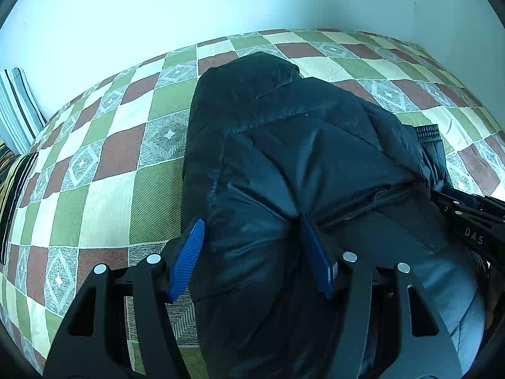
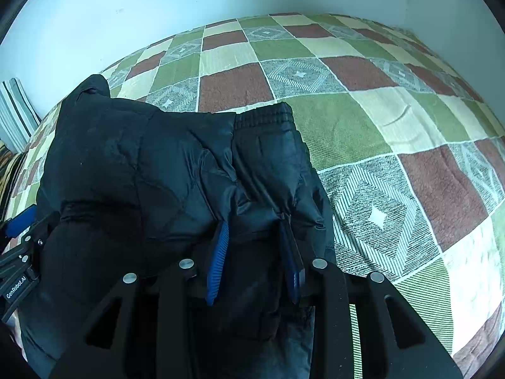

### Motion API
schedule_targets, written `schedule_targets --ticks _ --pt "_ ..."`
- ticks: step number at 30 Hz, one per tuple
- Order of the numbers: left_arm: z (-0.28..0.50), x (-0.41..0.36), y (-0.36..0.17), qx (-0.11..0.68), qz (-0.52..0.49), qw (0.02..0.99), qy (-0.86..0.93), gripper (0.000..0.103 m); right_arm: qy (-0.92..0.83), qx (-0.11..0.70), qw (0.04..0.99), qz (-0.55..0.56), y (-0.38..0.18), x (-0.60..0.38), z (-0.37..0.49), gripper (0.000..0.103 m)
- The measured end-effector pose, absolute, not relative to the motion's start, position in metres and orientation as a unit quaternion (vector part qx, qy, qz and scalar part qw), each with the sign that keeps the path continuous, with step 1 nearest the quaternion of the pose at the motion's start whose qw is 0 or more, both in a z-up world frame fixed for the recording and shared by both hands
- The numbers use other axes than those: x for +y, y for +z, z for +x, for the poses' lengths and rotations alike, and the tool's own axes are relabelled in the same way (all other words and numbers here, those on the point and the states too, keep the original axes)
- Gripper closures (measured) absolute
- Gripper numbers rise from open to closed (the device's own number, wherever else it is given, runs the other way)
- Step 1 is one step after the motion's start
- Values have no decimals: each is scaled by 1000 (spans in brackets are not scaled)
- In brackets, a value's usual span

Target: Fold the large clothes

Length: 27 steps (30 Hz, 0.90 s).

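A dark navy puffer jacket (image 1: 293, 145) lies bunched and folded on the checked bedspread (image 1: 104, 164); in the right wrist view the jacket (image 2: 126, 164) fills the left and centre, its ribbed cuff (image 2: 265, 113) at the far edge. My left gripper (image 1: 252, 237) has its blue pads pressed into a thick fold of the jacket's near edge. My right gripper (image 2: 254, 237) is shut on another thick fold near the jacket's right side. The right gripper's body shows at the right edge of the left wrist view (image 1: 470, 221), and the left gripper at the left edge of the right wrist view (image 2: 19, 252).
The checked bedspread (image 2: 394, 126) in green, brown, cream and grey covers the bed out to a pale wall (image 1: 157, 9). A striped cushion (image 1: 15, 107) stands at the far left against the wall. A dark patterned item (image 1: 12, 177) lies at the bed's left edge.
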<state>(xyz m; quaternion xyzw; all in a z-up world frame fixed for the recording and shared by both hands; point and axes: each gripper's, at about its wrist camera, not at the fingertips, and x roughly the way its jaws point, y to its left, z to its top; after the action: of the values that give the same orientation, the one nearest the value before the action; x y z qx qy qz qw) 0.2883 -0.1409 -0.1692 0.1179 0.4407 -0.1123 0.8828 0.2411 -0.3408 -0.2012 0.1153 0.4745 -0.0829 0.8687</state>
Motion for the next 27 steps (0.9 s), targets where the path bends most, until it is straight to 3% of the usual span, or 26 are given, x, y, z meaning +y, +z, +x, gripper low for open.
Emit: schedule_targets --ticks 27 --pt "296 -141 -187 438 101 885 -117 40 -99 453 880 103 -210 -336 240 70"
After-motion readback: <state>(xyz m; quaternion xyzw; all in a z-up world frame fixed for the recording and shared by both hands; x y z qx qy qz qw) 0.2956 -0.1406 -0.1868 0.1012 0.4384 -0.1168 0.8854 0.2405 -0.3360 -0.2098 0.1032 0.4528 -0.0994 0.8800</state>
